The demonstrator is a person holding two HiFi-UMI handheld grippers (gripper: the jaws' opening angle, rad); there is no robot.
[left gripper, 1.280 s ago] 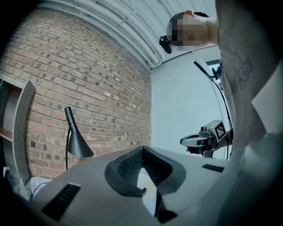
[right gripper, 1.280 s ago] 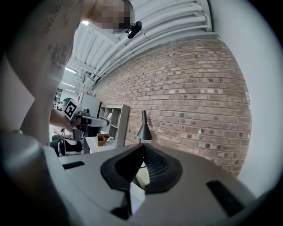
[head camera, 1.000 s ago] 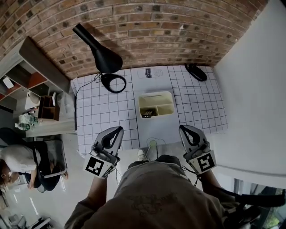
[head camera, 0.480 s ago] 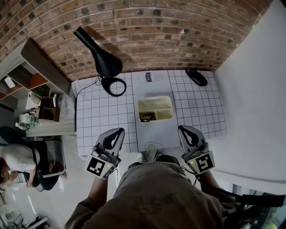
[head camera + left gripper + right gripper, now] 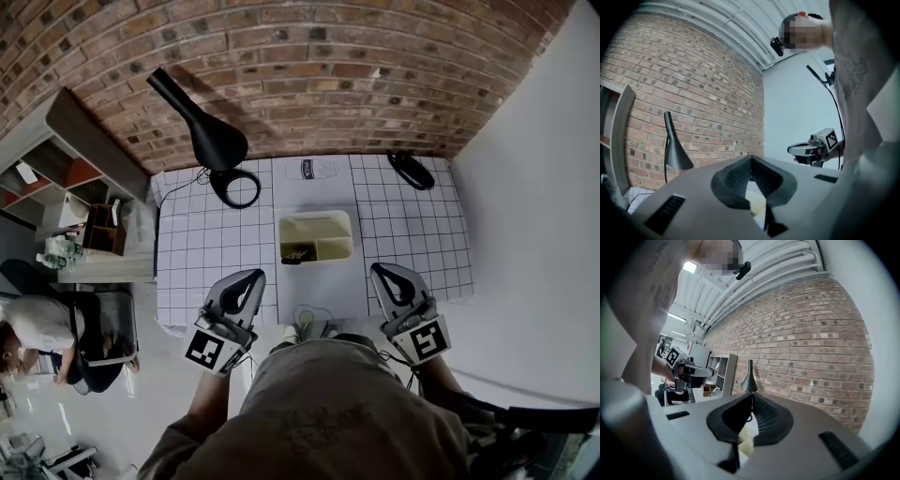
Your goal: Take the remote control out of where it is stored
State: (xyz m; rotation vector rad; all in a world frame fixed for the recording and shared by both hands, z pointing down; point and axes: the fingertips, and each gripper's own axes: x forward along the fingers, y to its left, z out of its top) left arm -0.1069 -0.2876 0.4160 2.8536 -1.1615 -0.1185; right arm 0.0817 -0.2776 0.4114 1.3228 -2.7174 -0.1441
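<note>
Cream box (image 5: 317,225) holding remote control (image 5: 298,252), ahead of right hand-held gripper (image 5: 384,274)

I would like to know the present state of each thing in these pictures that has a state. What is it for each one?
left claw: shut, empty
right claw: shut, empty
storage box: open on top, upright on the table
dark thing: lies in the box's near left compartment, not taken out; too small to name
lamp: stands on its ring base; no glow seen
</note>
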